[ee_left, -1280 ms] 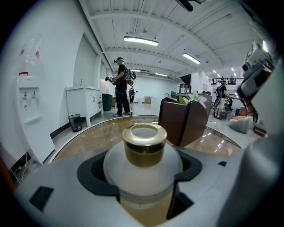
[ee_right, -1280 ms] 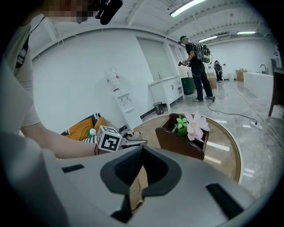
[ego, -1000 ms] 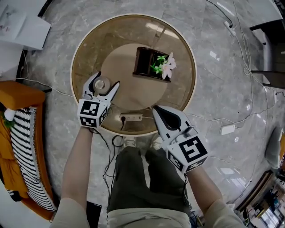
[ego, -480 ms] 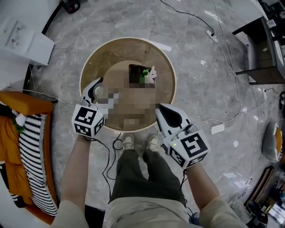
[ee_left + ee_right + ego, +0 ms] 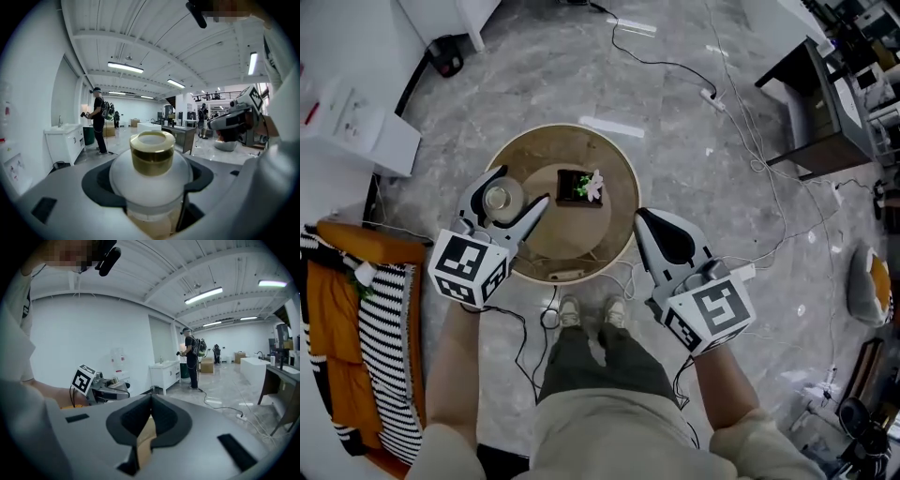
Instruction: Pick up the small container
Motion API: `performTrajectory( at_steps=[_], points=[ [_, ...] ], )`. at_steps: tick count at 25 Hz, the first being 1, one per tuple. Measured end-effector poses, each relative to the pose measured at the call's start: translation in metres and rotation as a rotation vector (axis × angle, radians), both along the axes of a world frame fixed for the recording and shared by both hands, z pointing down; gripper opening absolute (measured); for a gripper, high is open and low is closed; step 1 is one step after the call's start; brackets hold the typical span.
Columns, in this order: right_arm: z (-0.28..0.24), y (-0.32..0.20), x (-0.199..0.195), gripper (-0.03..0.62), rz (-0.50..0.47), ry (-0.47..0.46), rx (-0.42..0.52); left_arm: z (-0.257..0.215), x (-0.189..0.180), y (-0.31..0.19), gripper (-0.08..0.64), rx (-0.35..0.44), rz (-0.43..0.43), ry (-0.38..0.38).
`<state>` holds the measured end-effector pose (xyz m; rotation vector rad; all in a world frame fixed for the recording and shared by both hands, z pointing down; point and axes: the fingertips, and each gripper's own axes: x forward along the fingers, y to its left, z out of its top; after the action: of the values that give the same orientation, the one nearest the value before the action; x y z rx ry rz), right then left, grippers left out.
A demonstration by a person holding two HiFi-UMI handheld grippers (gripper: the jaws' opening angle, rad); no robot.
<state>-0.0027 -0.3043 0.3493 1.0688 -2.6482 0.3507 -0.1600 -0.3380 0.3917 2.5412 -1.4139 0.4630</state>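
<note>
The small container [image 5: 499, 198] is a white jar with a gold neck [image 5: 152, 153] and an open top. My left gripper [image 5: 523, 185] is shut on it, and the jar sits deep between the two white jaws, held well above the round table [image 5: 619, 202]. In the left gripper view the jar [image 5: 151, 176] fills the middle, clamped between the dark pads. My right gripper [image 5: 643, 216] is shut with nothing in it, hanging over the table's right edge. In the right gripper view its jaws [image 5: 150, 411] meet in front of me, and the left gripper [image 5: 104, 388] shows at the left.
A black box with flowers [image 5: 579, 187] stands on the table. A power strip [image 5: 565, 275] and cables [image 5: 741, 131] lie on the marble floor. An orange seat with a striped cushion [image 5: 389, 337] is at left, and a dark desk [image 5: 825, 112] is at the upper right. People stand far off [image 5: 98, 119].
The head view has risen, so the table looks smaller and farther below. My left gripper has come up off the table with the container in it. The right gripper stays shut.
</note>
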Motion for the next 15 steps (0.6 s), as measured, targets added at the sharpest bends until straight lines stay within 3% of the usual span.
performTrajectory(
  at_steps=[5, 11, 15],
  points=[
    [-0.067, 0.017, 0.023, -0.005, 0.003, -0.004, 0.077, -0.074, 0.024, 0.026, 0.339, 0.055, 0.025, -0.016],
    [-0.130, 0.053, 0.047, -0.005, 0.003, 0.001, 0.165, -0.134, 0.047, 0.074, 0.339, 0.066, 0.052, 0.003],
    [-0.141, 0.066, 0.058, -0.004, 0.005, -0.068, 0.117, -0.158, 0.055, 0.100, 0.339, 0.090, 0.069, -0.007]
  ],
)
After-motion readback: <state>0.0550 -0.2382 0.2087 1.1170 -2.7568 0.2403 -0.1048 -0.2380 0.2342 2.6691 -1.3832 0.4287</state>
